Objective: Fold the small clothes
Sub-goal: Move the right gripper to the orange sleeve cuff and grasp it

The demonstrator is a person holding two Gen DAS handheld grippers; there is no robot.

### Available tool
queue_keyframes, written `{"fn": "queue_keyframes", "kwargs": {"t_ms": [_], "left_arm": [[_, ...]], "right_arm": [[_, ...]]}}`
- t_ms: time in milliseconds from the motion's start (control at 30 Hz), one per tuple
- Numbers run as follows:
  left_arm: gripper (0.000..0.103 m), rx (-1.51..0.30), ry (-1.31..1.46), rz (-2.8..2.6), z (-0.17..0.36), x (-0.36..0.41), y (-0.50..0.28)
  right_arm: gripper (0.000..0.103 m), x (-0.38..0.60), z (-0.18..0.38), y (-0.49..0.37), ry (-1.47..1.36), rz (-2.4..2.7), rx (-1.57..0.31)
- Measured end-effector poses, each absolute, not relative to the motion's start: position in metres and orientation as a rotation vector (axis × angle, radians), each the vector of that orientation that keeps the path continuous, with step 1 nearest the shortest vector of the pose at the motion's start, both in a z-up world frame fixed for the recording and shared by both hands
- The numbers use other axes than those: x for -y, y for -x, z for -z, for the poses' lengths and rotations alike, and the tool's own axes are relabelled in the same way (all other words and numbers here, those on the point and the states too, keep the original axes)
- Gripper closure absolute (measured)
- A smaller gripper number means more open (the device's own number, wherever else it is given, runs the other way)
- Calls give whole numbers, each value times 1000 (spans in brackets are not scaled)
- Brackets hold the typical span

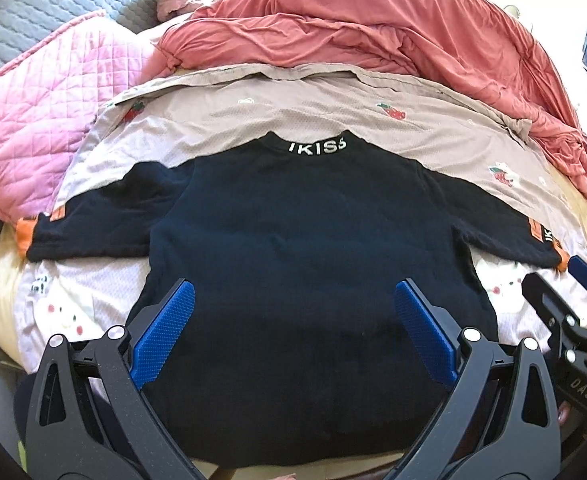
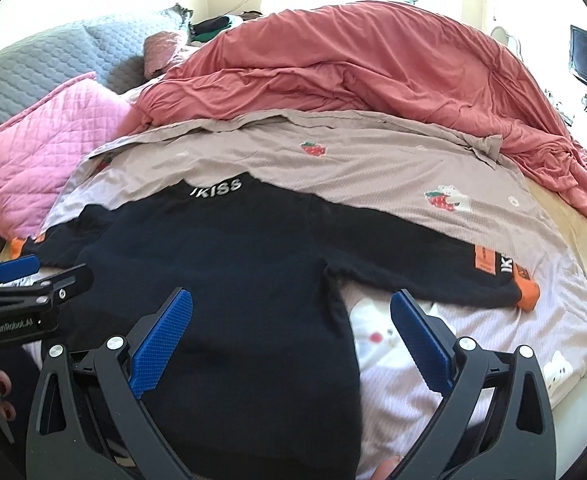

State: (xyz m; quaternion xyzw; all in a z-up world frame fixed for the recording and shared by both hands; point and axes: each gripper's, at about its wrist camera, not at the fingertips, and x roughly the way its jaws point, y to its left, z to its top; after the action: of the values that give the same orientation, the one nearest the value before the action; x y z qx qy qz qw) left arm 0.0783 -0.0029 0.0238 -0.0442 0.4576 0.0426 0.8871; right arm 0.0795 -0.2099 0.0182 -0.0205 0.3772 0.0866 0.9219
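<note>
Crumpled coral-red duvet (image 1: pixel 373 28) fills the bed's far side, 12 o'clock. Beige sheet w/ strawberry prints (image 1: pixel 229 116) lies spread in front of it; quilted pink pillow (image 1: pixel 41 120) at 10 o'clock, grey quilted cover (image 1: pixel 41 4) behind that. Small black knit sweater w/ white "IKISS" lettering at the collar (image 1: pixel 293 240) lies flat on the sheet, centre of the bed, collar toward 12, both sleeves out sideways, orange cuffs at 9 and 3 o'clock. Left gripper (image 1: pixel 295 312) hovers over the sweater's body near the hem, blue pads wide apart, nothing between. Right gripper (image 2: pixel 291 320) also spread wide, above the sweater's right side seam at approx. 6 o'clock, holding nothing.
</note>
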Motion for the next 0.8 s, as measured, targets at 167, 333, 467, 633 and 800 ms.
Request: {"fn": "queue_keyframes", "kwargs": {"t_ms": [167, 333, 467, 633, 800], "left_arm": [[9, -949, 83, -88, -27, 9, -102], [9, -942, 78, -96, -31, 15, -126], [9, -940, 81, -96, -28, 20, -142], [9, -970, 75, -96, -13, 28, -161], [9, -1004, 61, -91, 6, 38, -176]], "right_arm": [[4, 216, -19, -109, 32, -161, -784], [4, 225, -21, -137, -2, -138, -775], [4, 236, -20, -161, -40, -115, -777], [4, 255, -7, -194, -58, -50, -789], [4, 295, 18, -209, -90, 50, -803]]}}
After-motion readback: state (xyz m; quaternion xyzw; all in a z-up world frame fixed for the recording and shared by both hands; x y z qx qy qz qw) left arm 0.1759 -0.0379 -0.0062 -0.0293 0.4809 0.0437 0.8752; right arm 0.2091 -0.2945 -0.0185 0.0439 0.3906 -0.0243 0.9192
